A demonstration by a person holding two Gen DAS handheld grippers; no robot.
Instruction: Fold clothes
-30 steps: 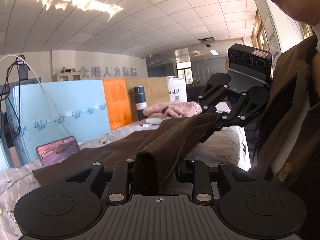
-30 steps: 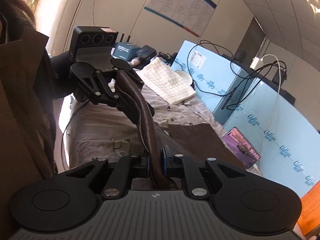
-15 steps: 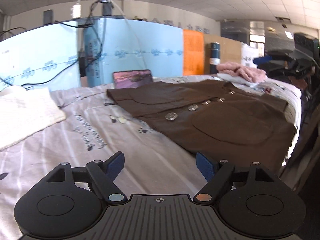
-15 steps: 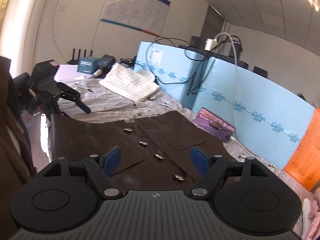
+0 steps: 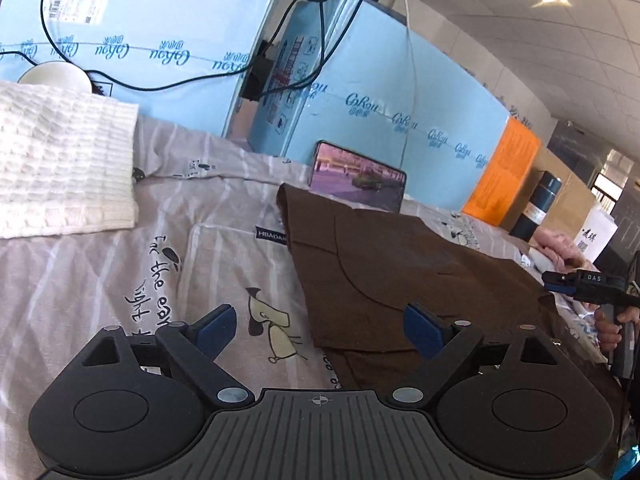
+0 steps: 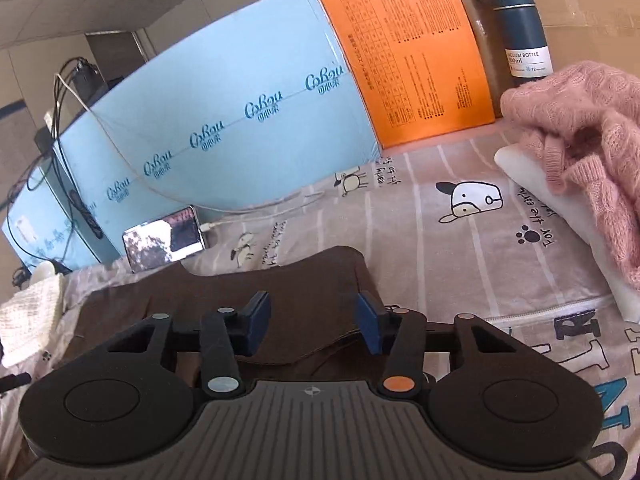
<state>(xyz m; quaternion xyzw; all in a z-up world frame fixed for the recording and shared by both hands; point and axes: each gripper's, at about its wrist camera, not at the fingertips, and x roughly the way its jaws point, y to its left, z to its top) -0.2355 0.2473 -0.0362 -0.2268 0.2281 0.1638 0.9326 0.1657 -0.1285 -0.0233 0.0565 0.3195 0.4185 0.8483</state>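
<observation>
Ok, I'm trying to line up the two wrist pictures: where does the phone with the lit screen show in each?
Left wrist view: the phone is upper centre, propped against the blue boards, just behind the far corner of the brown garment.
Right wrist view: the phone is at left of centre, beyond the garment's far edge, with a white cable plugged in.
Shared landmark: the orange sheet.

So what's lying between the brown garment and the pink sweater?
Only printed bedsheet lies between the brown garment and the pink sweater, seen in the right wrist view.
</observation>
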